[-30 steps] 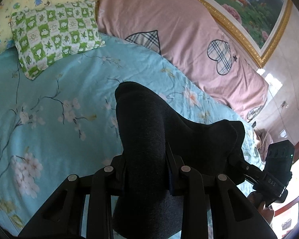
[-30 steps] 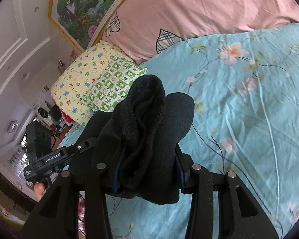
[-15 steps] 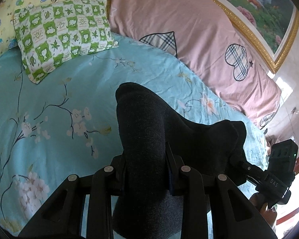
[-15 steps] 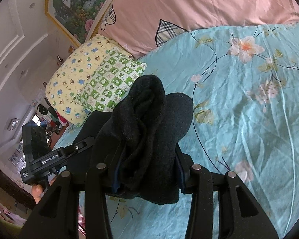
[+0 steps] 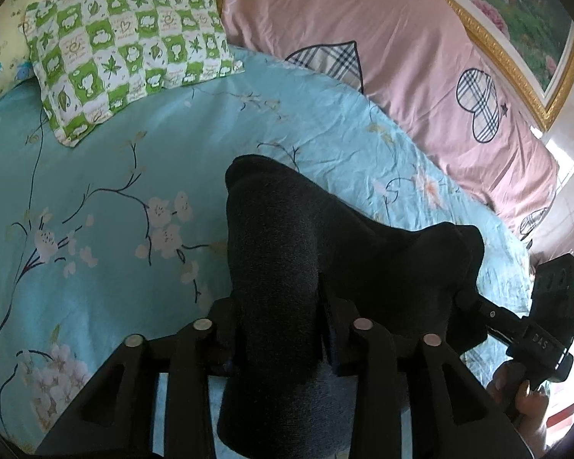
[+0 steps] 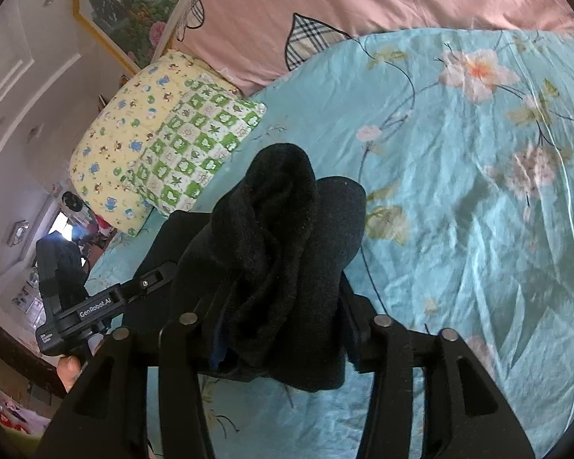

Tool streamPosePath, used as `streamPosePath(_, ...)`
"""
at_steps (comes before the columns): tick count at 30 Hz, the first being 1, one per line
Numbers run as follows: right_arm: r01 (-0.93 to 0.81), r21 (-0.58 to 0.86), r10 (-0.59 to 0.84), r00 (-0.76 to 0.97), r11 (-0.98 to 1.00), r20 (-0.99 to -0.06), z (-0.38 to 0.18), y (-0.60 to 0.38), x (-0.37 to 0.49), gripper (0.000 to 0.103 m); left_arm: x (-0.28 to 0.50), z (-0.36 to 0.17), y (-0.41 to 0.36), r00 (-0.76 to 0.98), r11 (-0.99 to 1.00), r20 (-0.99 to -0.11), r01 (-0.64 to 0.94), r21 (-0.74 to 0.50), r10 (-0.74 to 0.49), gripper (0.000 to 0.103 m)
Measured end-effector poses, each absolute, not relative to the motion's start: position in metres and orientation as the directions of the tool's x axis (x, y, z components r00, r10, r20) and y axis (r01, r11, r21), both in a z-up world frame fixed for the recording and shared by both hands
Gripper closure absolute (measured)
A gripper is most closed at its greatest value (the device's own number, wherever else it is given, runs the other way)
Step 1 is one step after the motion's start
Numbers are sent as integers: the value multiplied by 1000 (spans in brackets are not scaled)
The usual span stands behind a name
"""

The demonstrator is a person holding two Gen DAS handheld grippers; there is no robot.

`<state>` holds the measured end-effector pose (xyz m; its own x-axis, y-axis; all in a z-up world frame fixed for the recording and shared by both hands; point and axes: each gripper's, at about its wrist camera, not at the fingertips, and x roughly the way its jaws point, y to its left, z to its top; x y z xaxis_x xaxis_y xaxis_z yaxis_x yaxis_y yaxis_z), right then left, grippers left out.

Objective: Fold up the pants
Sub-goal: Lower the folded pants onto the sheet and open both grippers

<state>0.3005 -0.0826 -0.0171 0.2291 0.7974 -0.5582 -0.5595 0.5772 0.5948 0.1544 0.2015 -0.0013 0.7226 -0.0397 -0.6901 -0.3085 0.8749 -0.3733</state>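
The black pants (image 5: 287,237) hang between my two grippers above a light blue floral bed sheet (image 5: 114,199). My left gripper (image 5: 277,321) is shut on one bunched end of the pants. My right gripper (image 6: 283,317) is shut on the other end (image 6: 283,222), folded thick between the fingers. The cloth hides the fingertips of both. The right gripper (image 5: 547,317) shows at the right of the left wrist view, and the left gripper (image 6: 80,306) at the left of the right wrist view. The pants span between them.
A green checked pillow (image 5: 126,49) and a yellow pillow (image 6: 126,130) lie at the head of the bed. A pink quilt with plaid hearts (image 5: 382,49) runs along the far side. A framed painting (image 5: 516,11) hangs behind it.
Both grippers have moved forward over the bed with the pants still held. The pillows and quilt look nearer and lower in view.
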Motion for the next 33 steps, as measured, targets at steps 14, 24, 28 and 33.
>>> streamPosePath(14, -588, 519, 770, 329, 621, -547, -20, -107, 280, 43, 125, 5, 183, 705, 907, -705, -345, -243, 79, 42)
streamPosePath(24, -704, 399, 779, 357, 587, -516, -4, -113, 226, 33, 83, 8, 162, 697, 919, -702, -359, -165, 145, 31)
streamPosePath(28, -744, 323, 758, 361, 585, -543, -3, -109, 204, 32, 70, 9, 150, 694, 925, -698, -359, -122, 177, 26)
streamPosePath(33, -759, 228, 720, 409, 610, -561, 2, -107, 187, 21, 57, 10, 132, 692, 935, -688, -349, -55, 218, 23)
